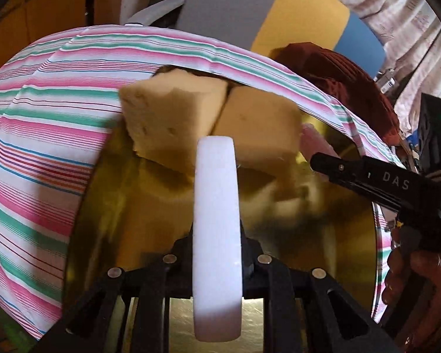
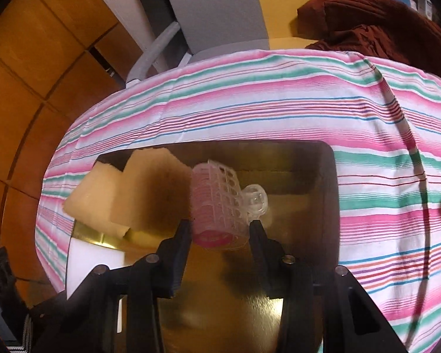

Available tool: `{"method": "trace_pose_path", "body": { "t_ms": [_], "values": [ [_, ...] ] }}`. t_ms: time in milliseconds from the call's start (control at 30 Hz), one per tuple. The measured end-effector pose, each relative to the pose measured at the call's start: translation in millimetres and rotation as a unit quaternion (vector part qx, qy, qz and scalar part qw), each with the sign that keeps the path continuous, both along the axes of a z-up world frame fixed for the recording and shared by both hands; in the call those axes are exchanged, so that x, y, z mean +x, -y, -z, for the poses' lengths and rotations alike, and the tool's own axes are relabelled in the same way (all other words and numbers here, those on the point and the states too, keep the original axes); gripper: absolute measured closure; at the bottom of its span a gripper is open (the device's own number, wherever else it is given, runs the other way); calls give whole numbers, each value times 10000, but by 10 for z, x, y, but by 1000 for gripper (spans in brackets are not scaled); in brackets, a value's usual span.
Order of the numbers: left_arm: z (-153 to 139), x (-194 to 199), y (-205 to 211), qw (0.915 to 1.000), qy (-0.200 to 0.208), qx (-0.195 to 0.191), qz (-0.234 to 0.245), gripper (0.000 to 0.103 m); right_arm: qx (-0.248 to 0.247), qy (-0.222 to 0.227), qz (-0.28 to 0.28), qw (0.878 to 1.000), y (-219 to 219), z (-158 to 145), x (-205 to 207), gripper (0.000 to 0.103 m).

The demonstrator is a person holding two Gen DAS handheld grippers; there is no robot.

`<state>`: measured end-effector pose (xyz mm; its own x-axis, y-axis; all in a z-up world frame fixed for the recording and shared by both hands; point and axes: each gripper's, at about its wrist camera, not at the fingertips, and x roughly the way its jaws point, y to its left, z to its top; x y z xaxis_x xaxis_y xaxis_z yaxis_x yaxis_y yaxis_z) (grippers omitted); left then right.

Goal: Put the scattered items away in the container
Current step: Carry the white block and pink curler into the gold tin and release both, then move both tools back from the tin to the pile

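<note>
A shiny gold container sits on the striped cloth. Two yellow sponges lean side by side in its far corner, over the rim. My left gripper is shut on a flat white block, seen edge-on above the container; the block also shows at lower left in the right wrist view. My right gripper is over the container, its fingertips at either side of a pink hair roller with a clear clip. The right gripper's black finger enters from the right, the roller just beyond its tip.
A pink, green and white striped cloth covers the table. A dark red garment lies at the far right edge. A grey chair stands behind. A person's hand grips the right tool.
</note>
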<state>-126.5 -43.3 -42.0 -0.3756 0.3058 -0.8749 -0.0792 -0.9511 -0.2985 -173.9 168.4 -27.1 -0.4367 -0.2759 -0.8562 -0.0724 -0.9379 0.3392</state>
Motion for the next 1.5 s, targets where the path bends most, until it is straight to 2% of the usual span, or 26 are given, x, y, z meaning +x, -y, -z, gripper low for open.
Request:
{"method": "trace_pose_path", "body": {
  "t_ms": [100, 200, 267, 333, 567, 700, 867, 900, 1167, 1367, 1500],
  "values": [
    [14, -45, 8, 9998, 13, -212, -60, 85, -2, 10, -43, 10000, 60, 16, -44, 57],
    [18, -64, 34, 9993, 64, -345, -133, 84, -25, -35, -186, 9998, 118, 4, -53, 50],
    [10, -65, 73, 9990, 84, -399, -189, 83, 3, -106, -222, 9997, 132, -34, -20, 39],
    [-18, -55, 100, 9985, 60, -475, -260, 82, 9, -182, -231, 9996, 107, -78, 21, 36],
    [-128, -23, 186, 9977, 18, -493, -462, 81, -328, -392, -221, 9984, 16, -182, 203, 35],
    [-289, 9, 204, 9946, -303, -818, -562, 81, -581, -677, -317, 9955, -4, -268, 388, 35],
    [-468, 9, 255, 9897, -634, -1033, -763, 80, -682, -1065, -332, 9914, -71, -407, 642, 35],
    [-505, 15, 269, 9891, -695, -1028, -794, 77, -664, -1148, -314, 9907, -92, -442, 691, 34],
    [-729, 90, 339, 9857, -1011, -860, -1039, 77, -689, -1511, -87, 9861, -326, -605, 946, 33],
    [-713, 236, 82, 9913, -989, -510, -698, 77, -530, -1568, 18, 9862, -525, -594, 1155, 33],
    [-649, 353, -262, 9944, -961, -328, -304, 77, -300, -1558, 142, 9872, -690, -563, 1299, 33]
  ]
}}
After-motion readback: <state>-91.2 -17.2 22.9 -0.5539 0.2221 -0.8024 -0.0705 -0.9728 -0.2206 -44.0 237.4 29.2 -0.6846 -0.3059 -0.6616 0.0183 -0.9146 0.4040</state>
